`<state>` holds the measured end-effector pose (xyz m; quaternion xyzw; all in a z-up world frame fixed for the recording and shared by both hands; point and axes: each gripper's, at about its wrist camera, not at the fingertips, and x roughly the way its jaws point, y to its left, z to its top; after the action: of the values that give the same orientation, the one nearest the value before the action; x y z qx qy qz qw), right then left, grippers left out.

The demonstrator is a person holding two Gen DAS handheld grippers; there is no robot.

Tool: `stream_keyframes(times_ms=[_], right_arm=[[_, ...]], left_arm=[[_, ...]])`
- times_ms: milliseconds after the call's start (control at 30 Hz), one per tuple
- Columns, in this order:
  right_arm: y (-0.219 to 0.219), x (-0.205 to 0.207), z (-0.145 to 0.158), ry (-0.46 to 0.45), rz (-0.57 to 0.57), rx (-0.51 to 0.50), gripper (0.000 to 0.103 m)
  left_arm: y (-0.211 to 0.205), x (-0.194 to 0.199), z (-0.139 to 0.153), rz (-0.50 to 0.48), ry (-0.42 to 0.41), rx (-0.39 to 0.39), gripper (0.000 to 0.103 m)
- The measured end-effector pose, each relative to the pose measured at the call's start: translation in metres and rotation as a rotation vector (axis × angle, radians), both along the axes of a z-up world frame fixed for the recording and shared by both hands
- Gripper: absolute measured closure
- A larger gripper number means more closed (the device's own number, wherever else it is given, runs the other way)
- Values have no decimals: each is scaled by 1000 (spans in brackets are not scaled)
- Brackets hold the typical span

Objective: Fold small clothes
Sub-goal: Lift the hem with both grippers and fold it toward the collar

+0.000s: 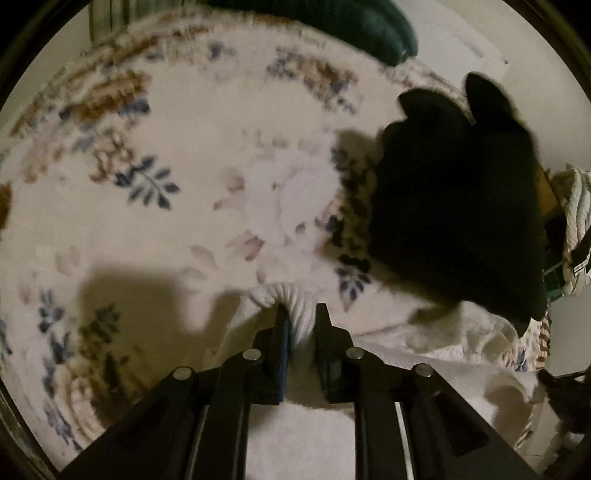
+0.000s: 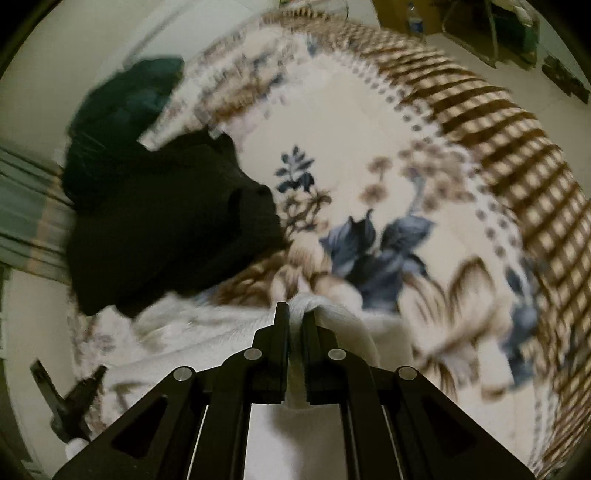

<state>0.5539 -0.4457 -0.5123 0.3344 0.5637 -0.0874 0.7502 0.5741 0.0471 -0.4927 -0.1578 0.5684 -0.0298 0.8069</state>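
Note:
A white garment (image 1: 424,354) with a ribbed hem lies on a floral cream blanket (image 1: 184,129). My left gripper (image 1: 301,314) is shut on a bunch of its ribbed edge. My right gripper (image 2: 295,312) is shut on another part of the white garment (image 2: 207,332), which drapes to the left under the fingers. A black garment (image 1: 454,206) lies crumpled beside the white one; in the right wrist view the black garment (image 2: 166,221) is at the left. The left gripper's tip (image 2: 74,398) shows at the lower left of the right wrist view.
A dark green garment (image 1: 369,26) lies at the blanket's far edge, also in the right wrist view (image 2: 125,99). The blanket has a brown checked border (image 2: 498,129). A pile of striped cloth (image 1: 576,229) sits at the right. A bottle (image 2: 415,20) stands on the floor beyond.

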Motion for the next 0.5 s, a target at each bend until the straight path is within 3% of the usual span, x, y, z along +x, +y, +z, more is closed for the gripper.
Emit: stream_keyframes(times_ms=[33,67,100,133,200,367,500], right_arm=[[-1,5,-7,20,-2,5,90],[-2,4,-9,26,-1,-1,84],[-2,2,-8,17,-4,-10,62],[-2,-3,-5,4,-6,-20,32],[-3,-22,3,-16,-19,-31,11],[-6,-106,24,-23,-114,-54,11],[-17,-168,11,19,-236,30,11]], left_arm=[[3,-1,-1,3,3,-14,78],[7,-5,2,7,-5,-14,57],[10,-8,6,3,-11,-28,45],[15,-14,10,2,-18,-45,22],[27,-29,21,12,-38,-63,17],[54,-87,30,64,-7,-3,17],[67,-131,3,119,87,10,17]])
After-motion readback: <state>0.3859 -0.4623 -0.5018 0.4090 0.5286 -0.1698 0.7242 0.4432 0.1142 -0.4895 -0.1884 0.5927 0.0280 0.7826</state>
